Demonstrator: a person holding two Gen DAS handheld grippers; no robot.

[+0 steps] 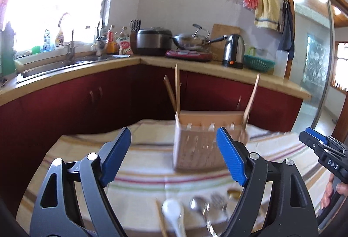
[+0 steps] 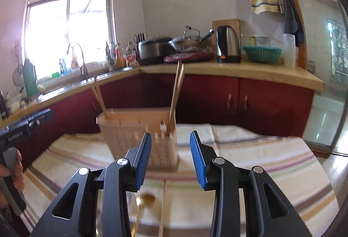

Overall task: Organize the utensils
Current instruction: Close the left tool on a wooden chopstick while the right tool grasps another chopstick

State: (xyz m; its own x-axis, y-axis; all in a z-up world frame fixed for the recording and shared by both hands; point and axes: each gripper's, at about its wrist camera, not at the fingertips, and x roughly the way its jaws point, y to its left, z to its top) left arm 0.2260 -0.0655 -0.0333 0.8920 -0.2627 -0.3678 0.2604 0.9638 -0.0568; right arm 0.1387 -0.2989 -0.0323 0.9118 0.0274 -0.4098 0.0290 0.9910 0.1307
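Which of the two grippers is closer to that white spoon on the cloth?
Left. The left hand-held gripper hangs open almost over the white spoon; the right hand-held gripper, also open, sits farther right, above a gold spoon.

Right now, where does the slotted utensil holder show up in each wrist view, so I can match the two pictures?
Left wrist view: the utensil holder stands centre frame on the striped cloth, beyond the open left gripper, chopsticks sticking up from it.
Right wrist view: the utensil holder sits left of centre, partly behind the open right gripper.
Shared landmark: the steel kettle on the counter.
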